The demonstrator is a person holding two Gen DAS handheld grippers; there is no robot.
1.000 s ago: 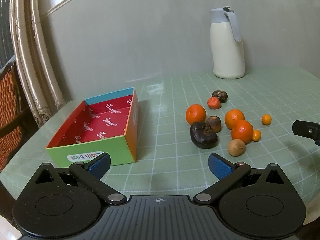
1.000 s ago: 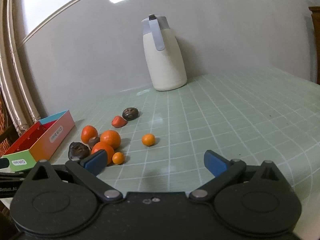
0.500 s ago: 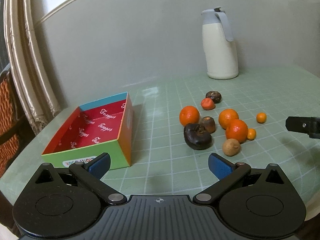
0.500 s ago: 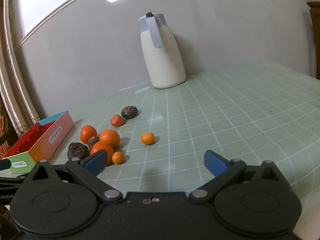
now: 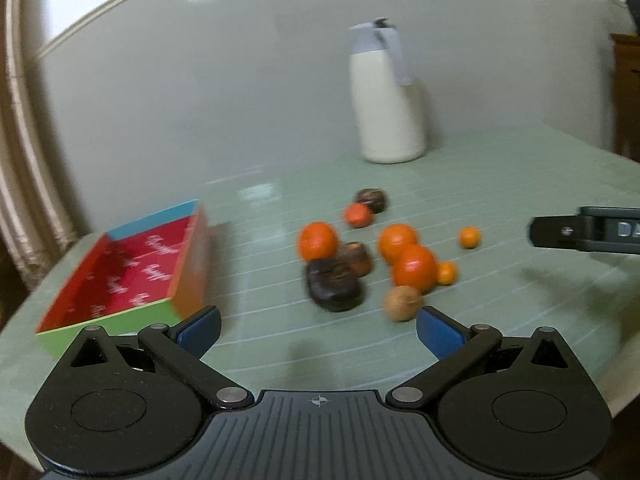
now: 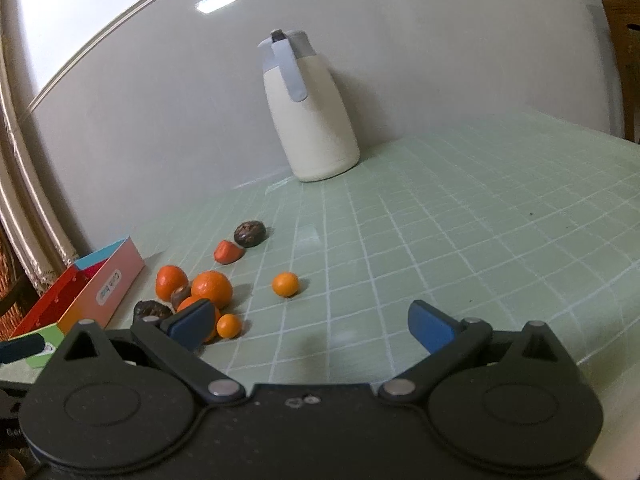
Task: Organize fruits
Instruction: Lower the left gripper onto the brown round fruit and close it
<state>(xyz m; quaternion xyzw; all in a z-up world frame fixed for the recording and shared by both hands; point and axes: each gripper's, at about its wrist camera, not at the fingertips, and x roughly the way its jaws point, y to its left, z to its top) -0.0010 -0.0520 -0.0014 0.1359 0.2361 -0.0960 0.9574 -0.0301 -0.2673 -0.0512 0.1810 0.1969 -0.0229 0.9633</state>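
The fruits (image 5: 372, 256) lie loose in a cluster at mid-frame on the green table (image 5: 500, 184), right of the empty red box (image 5: 132, 272). A white jug (image 5: 386, 100) stands behind. The left gripper (image 5: 318, 326) and right gripper (image 6: 312, 324) both hover low, fingers apart, holding nothing.

On the green gridded table (image 6: 460, 240), the shallow cardboard box with a red inside (image 5: 132, 268) lies left of the cluster of orange and dark brown fruits (image 5: 360, 260). One small orange kumquat (image 6: 285, 284) sits apart to their right. The cream jug with a grey lid (image 6: 308, 120) stands behind them, by the wall
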